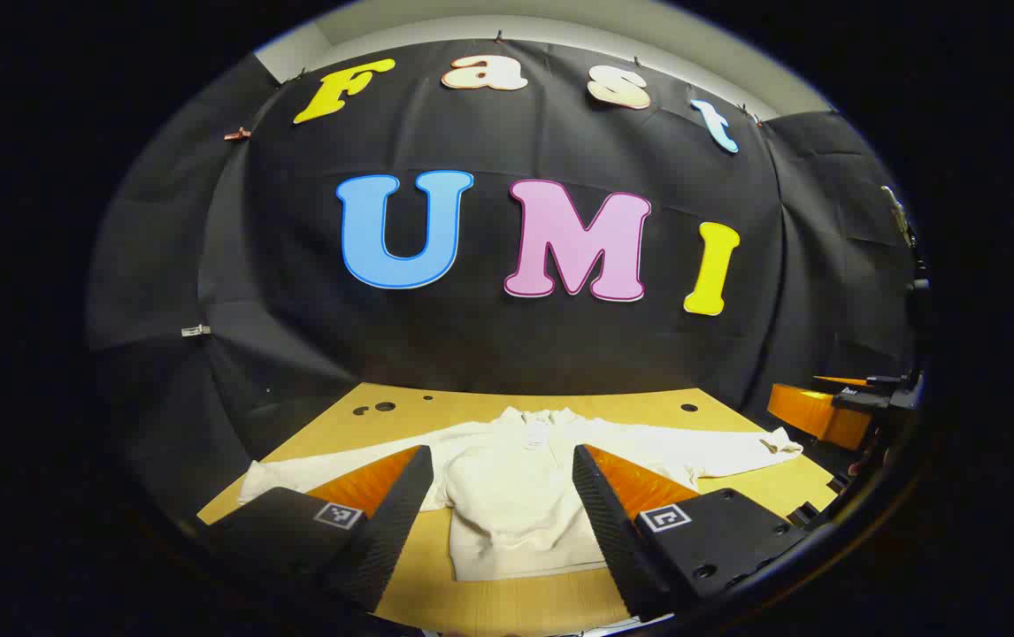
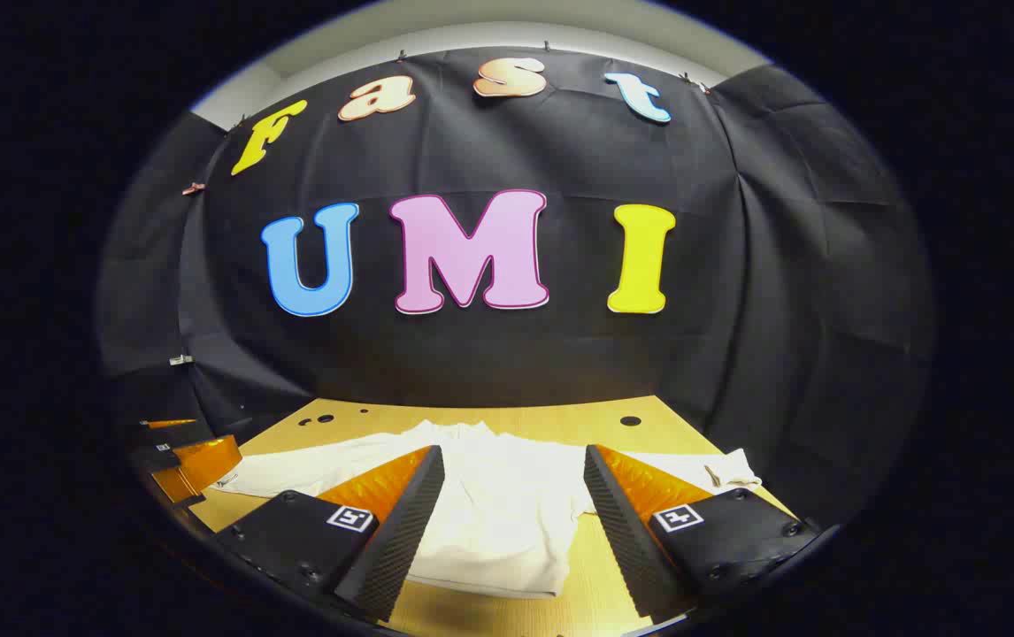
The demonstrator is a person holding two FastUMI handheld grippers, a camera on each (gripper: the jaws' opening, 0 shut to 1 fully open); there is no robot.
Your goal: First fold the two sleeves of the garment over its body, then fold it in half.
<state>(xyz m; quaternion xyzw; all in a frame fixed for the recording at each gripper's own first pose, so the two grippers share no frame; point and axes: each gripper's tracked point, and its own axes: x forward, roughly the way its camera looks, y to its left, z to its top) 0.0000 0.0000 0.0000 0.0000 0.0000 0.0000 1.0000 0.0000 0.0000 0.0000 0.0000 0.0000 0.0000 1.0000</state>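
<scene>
White garment (image 1: pixel 507 495) lying flat on the table (image 1: pixel 489 602), sleeves spread. We are hovering near its hem, both grippers (image 1: pixel 501 522) (image 2: pixel 511 526) released, empty. First sleeve fold pending; needs a cuff (image 1: pixel 781 442) grasp.

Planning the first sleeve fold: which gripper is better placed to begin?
Probably either. The garment lies flat with both sleeves spread, and the left gripper and right gripper both hover open. The left faces the body more squarely, so left sleeve first.
</scene>
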